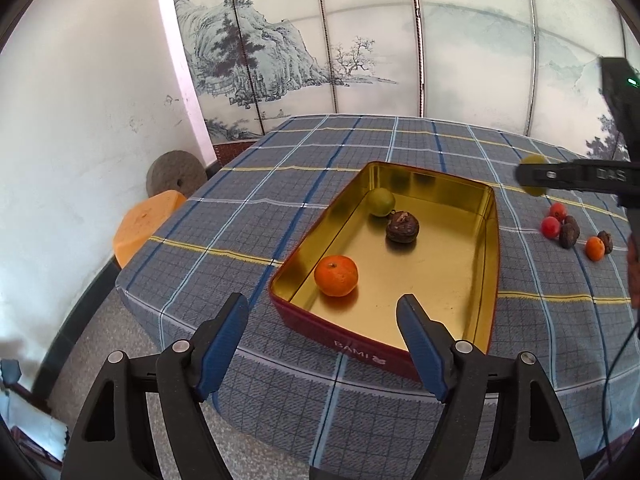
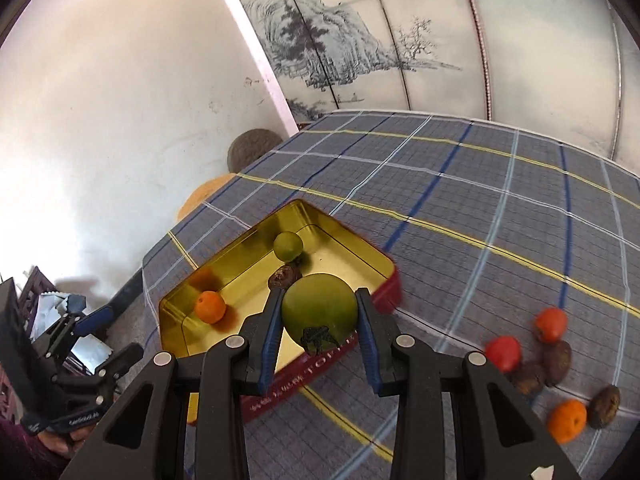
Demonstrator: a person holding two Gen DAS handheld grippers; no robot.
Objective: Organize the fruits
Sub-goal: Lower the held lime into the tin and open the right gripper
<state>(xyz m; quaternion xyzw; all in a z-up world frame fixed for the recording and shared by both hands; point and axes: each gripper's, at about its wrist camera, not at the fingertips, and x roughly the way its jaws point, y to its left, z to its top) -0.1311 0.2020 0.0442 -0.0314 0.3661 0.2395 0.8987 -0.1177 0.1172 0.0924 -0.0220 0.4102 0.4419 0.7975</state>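
A red tin with a gold inside (image 1: 476,320) (image 2: 176,332) sits on the plaid table. It holds an orange (image 1: 335,275) (image 2: 210,307), a green fruit (image 1: 381,201) (image 2: 288,245) and a dark brown fruit (image 1: 402,227) (image 2: 282,278). My left gripper (image 1: 324,320) is open and empty at the tin's near edge. My right gripper (image 2: 318,322) is shut on a green fruit (image 2: 319,308) above the tin's right rim; it also shows in the left wrist view (image 1: 534,178).
Loose fruits lie on the cloth right of the tin: two red ones (image 2: 503,353) (image 2: 551,324), an orange (image 2: 567,421) and several brown ones (image 2: 604,400). An orange stool (image 1: 142,226) and a stone disc (image 1: 176,174) stand beyond the table's left edge.
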